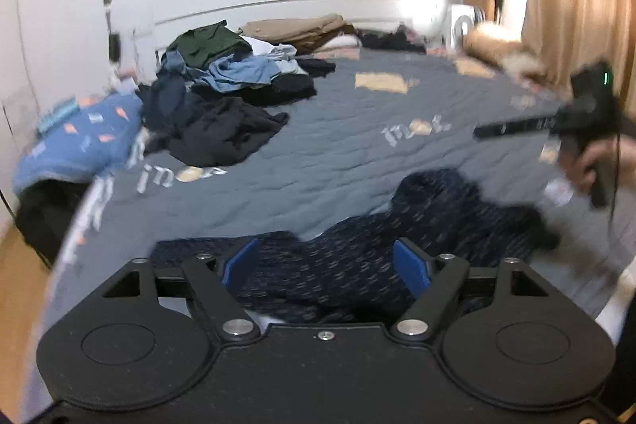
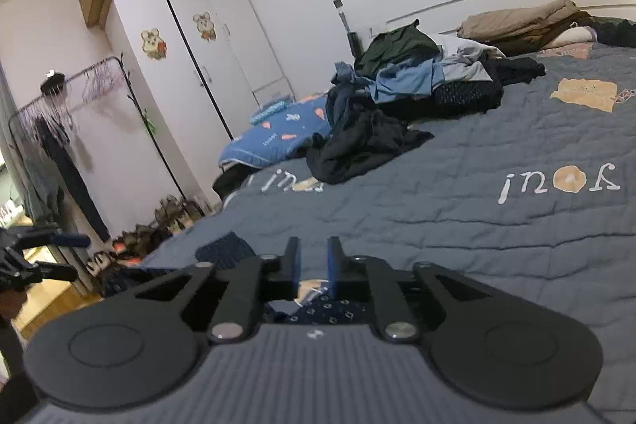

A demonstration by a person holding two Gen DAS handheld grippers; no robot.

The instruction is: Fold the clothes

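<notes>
A dark navy patterned garment lies crumpled on the grey quilted bed, near its front edge. My left gripper hovers just over the garment's near part, open, its blue pads spread wide with the cloth below them and not pinched. A hand holds my right gripper above the bed at the right, seen side-on. In the right wrist view, the right gripper shows a narrow gap with nothing between its fingers. Navy cloth lies under it. The left gripper shows at the far left.
A heap of unfolded clothes covers the bed's far left, with a folded tan stack by the headboard. A blue patterned blanket hangs off the left edge. A wardrobe, a clothes rack and shoes stand beyond.
</notes>
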